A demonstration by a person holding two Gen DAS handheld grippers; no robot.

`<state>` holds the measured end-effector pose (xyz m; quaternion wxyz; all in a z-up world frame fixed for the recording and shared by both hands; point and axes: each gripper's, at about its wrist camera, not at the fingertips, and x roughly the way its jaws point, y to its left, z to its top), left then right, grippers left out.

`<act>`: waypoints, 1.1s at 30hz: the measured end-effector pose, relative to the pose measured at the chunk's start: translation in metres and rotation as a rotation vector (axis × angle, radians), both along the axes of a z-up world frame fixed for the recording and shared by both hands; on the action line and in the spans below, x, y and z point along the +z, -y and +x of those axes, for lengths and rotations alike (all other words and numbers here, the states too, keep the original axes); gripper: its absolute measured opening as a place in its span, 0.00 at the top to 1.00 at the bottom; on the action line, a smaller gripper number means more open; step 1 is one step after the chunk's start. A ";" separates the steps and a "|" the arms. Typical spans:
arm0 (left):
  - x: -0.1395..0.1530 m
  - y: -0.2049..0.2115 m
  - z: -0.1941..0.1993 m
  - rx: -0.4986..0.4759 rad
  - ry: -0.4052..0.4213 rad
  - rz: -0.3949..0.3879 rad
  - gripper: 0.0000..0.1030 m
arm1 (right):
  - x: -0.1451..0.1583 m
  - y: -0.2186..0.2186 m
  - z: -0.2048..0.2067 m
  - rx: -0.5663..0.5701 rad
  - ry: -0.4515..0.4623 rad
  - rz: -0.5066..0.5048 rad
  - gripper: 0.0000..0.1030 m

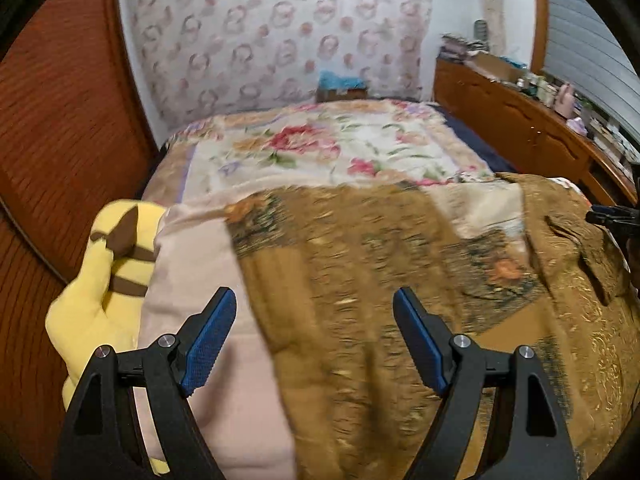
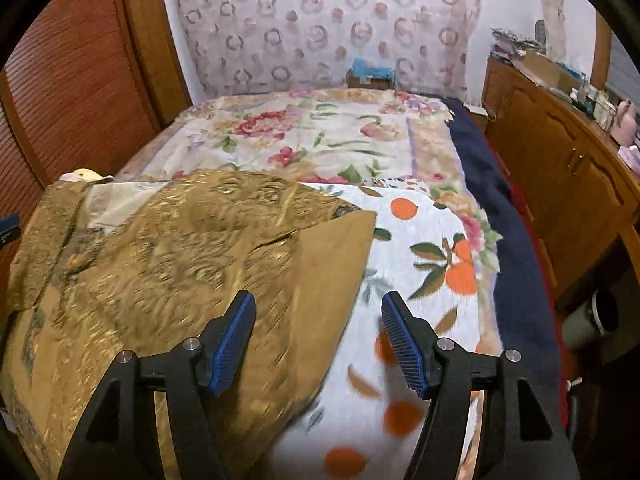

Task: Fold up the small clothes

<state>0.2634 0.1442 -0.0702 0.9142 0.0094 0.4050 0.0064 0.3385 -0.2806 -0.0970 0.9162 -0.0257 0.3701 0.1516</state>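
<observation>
My left gripper (image 1: pixel 314 336) hangs above the near end of the bed (image 2: pixel 516 240), its jaws spread wide with nothing between them. My right gripper (image 2: pixel 318 336) is likewise wide open and holds nothing.

The brown patterned garment (image 2: pixel 192 248) lies spread over the near part of the bed, toward its left side. In the left wrist view it fills the space under and ahead of my left jaws; the cloth there is blurred, so I cannot make out its folds well. In the right wrist view a plain brown corner of it lies just ahead of my right jaws, with the garment's edge running beneath the gap between them.

Under the garment's right edge is a white cloth with orange fruit print (image 2: pixel 432 240), near the bed's right edge. A pale pink cloth (image 1: pixel 208 312) lies beside the garment toward the near left corner, and a yellow plush toy with brown stripes (image 1: pixel 116 264) sits at the bed's left edge against it. A floral blanket (image 1: pixel 320 152) covers the far half of the bed. A wooden cabinet (image 2: pixel 568 168) stands along the right side.
</observation>
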 end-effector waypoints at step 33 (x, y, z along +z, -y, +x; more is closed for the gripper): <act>-0.008 -0.026 0.047 -0.018 -0.044 -0.113 0.94 | -0.002 -0.017 0.010 0.016 0.037 -0.085 0.35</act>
